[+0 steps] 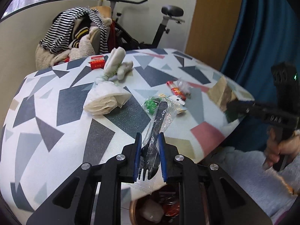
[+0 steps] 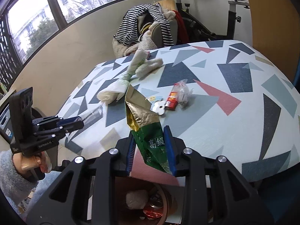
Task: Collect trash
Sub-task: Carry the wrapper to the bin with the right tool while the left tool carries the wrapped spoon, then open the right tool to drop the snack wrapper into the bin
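Nearest us, the left tongs (image 1: 150,146) pinch a wrapped cutlery packet (image 1: 158,123); the right tongs (image 2: 151,142) clamp a green-and-gold bag (image 2: 146,123). We judge both pickups done. Next: carry each over the bin (image 1: 136,206) at six o'clock and release. On the surface (image 1: 56,131) we count one white bundle (image 1: 106,99), one red wrapper (image 1: 176,90), one green packet (image 1: 151,104), one red box (image 1: 97,61).

Soft daylight from window (image 2: 33,18) (overexposed); fisheye-bent edges, slight motion blur.
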A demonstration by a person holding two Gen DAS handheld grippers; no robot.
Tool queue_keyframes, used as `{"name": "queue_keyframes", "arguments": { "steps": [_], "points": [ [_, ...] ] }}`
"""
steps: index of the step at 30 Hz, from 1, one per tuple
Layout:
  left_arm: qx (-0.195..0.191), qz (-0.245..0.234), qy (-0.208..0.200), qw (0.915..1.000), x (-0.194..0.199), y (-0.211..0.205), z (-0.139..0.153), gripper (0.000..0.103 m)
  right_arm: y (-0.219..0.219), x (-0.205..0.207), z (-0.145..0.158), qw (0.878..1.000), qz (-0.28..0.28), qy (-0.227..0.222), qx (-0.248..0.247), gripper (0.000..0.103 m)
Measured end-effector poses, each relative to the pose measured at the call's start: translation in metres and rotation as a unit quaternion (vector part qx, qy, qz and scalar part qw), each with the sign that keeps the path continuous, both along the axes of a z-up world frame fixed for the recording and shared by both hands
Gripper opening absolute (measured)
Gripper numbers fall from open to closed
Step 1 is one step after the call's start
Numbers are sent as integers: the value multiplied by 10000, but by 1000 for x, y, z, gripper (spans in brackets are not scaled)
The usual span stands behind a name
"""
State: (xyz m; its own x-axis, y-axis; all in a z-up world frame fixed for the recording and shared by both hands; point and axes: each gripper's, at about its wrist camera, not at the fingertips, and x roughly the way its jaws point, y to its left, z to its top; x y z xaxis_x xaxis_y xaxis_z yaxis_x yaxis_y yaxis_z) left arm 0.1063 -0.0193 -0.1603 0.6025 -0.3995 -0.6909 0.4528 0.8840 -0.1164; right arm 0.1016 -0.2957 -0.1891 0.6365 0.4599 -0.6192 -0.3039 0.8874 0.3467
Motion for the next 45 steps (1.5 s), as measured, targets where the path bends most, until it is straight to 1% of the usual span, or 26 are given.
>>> {"name": "queue_keyframes", "arguments": {
  "steps": [6,11,17,21,25,28,30,37,40,43,44,45],
  "points": [
    [-99,60,-72,9999,-32,4,12,18,13,-23,3,9998,173,-3,15,32],
    [-262,184,-125,9994,-65,13,21,18,22,-41,0,9996,273,25,42,32],
    [-433,273,-63,9987,-99,21,18,18,33,-59,-11,9990,394,190,62,32],
    [-595,382,21,9975,-119,25,13,18,45,-69,-25,9978,547,374,24,32],
    [-859,571,128,9946,-130,31,7,18,57,-76,-40,9961,690,557,-37,32],
    [-863,617,172,9942,-133,31,1,18,65,-79,-51,9946,759,709,-66,32],
    [-938,680,227,9930,-135,33,-3,18,71,-81,-59,9937,777,805,-77,32],
    [-957,803,325,9916,-134,38,-13,18,83,-81,-72,9927,761,896,-255,33],
    [-985,845,343,9910,-134,41,-15,18,84,-81,-72,9932,731,852,-315,39],
    [-990,850,345,9909,-133,41,-16,18,83,-82,-70,9942,663,749,-394,53],
    [-980,845,346,9910,-133,41,-16,18,83,-82,-69,9945,647,719,-414,62],
    [-978,845,346,9910,-133,41,-15,18,82,-84,-67,9950,605,646,-458,65]
  ]
}}
